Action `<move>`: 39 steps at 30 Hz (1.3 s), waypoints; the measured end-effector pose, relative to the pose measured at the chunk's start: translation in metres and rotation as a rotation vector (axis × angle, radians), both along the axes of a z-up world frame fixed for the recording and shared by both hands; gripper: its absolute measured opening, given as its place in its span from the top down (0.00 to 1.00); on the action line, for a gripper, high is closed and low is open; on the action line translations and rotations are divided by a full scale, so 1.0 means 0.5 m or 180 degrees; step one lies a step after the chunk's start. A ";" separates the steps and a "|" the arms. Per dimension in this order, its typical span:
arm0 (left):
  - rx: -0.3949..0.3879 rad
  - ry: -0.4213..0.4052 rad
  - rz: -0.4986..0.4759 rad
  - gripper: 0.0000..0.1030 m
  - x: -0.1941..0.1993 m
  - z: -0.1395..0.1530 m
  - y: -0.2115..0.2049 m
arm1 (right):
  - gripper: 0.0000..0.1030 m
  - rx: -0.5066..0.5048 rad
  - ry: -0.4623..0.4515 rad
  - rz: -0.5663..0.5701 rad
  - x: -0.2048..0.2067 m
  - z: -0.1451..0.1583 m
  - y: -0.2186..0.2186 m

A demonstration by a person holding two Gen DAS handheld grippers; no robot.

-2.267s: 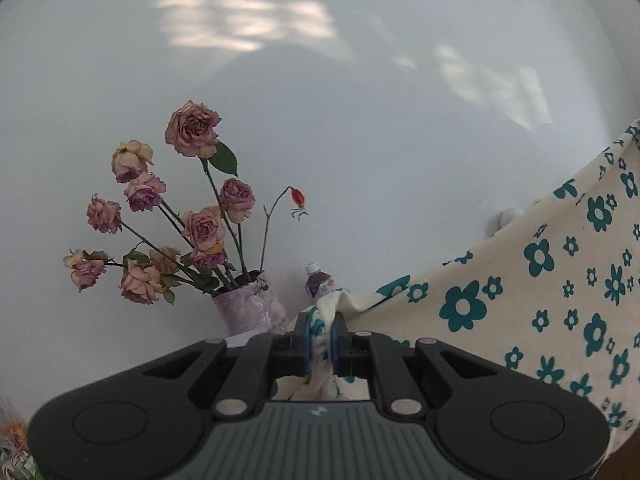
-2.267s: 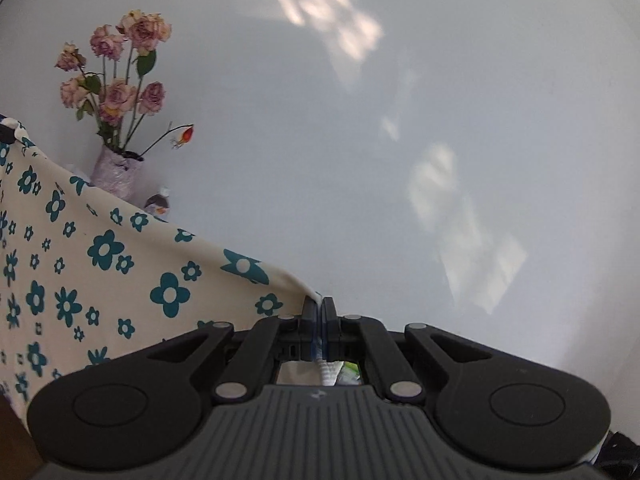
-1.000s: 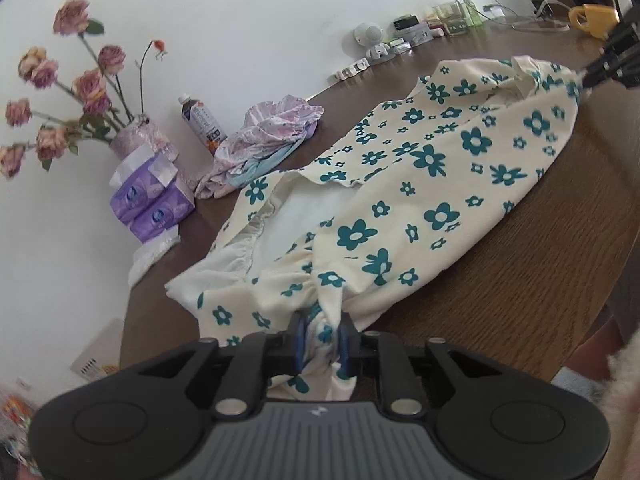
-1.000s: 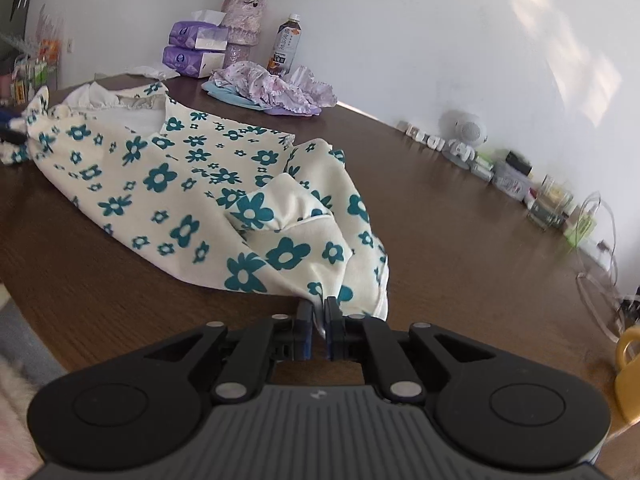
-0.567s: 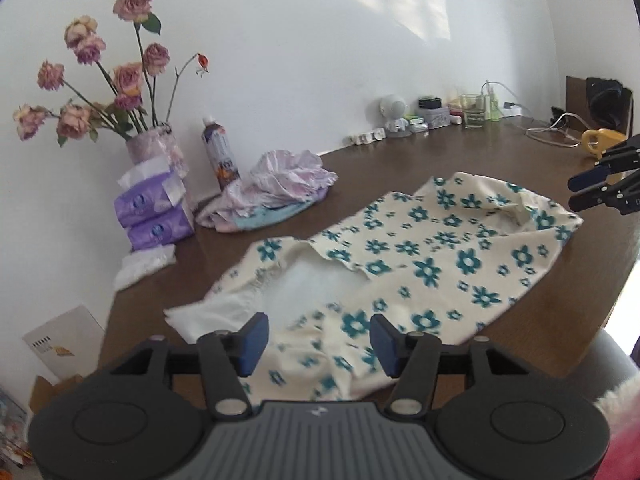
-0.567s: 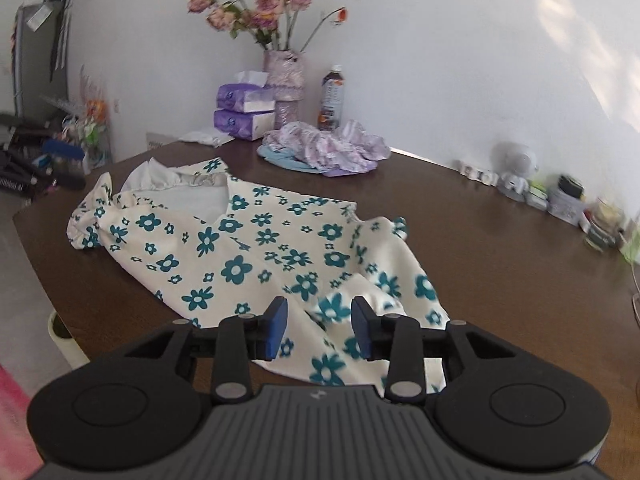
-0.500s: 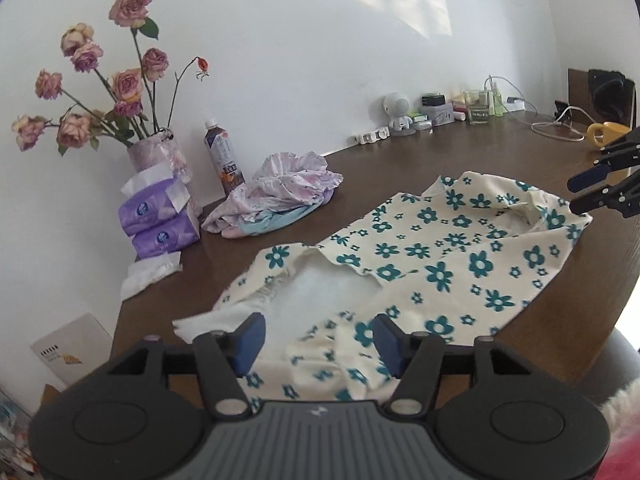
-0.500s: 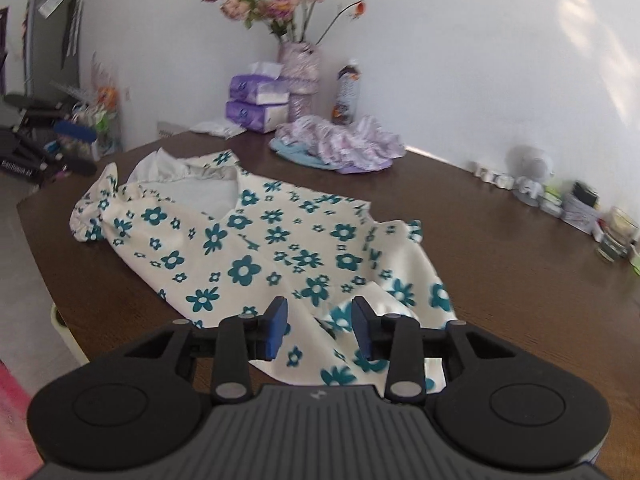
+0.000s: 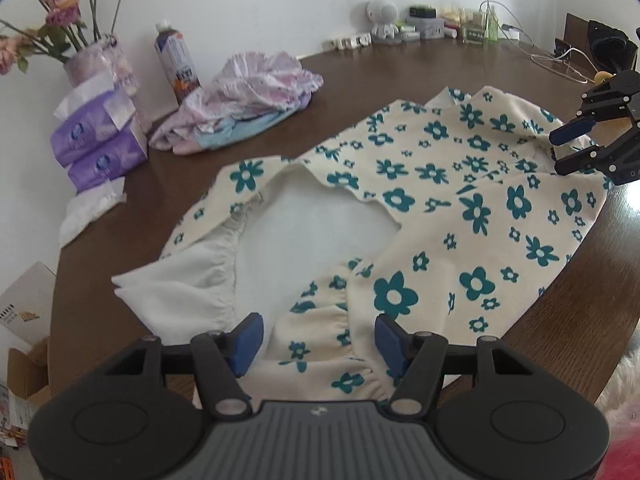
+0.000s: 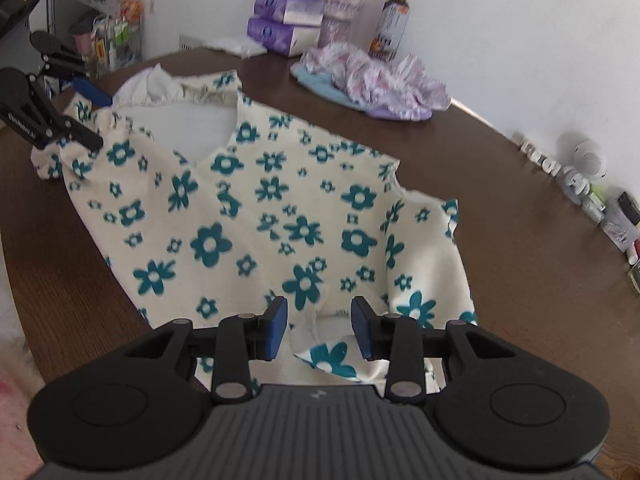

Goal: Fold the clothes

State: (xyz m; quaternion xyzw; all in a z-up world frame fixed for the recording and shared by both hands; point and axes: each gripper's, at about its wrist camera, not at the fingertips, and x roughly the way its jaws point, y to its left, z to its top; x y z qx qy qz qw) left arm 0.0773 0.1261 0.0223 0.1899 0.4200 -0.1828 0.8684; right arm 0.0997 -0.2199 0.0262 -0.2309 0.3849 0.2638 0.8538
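We hold both grippers over the floral dress (image 9: 452, 200), which lies spread flat on the worktop (image 9: 400, 64). Its long axis runs between our two hands: neckline and ruffled sleeves just ahead of the left gripper (image 9: 318, 338), hem end just ahead of the right gripper (image 10: 319, 326). Both sets of fingers stand wide apart, holding nothing. Each hand is nearest its own end, so a lengthwise fold looks within reach.

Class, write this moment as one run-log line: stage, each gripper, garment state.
stage: laid out, unfolded | left gripper: open, at sleeve end | right gripper: open, at hem end | floral top: spread on table
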 end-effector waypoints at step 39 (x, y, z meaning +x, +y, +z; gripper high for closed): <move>0.0480 -0.2590 -0.0028 0.96 -0.256 0.287 -0.081 | 0.97 -0.0088 -0.2274 -0.0318 -0.207 0.330 -0.074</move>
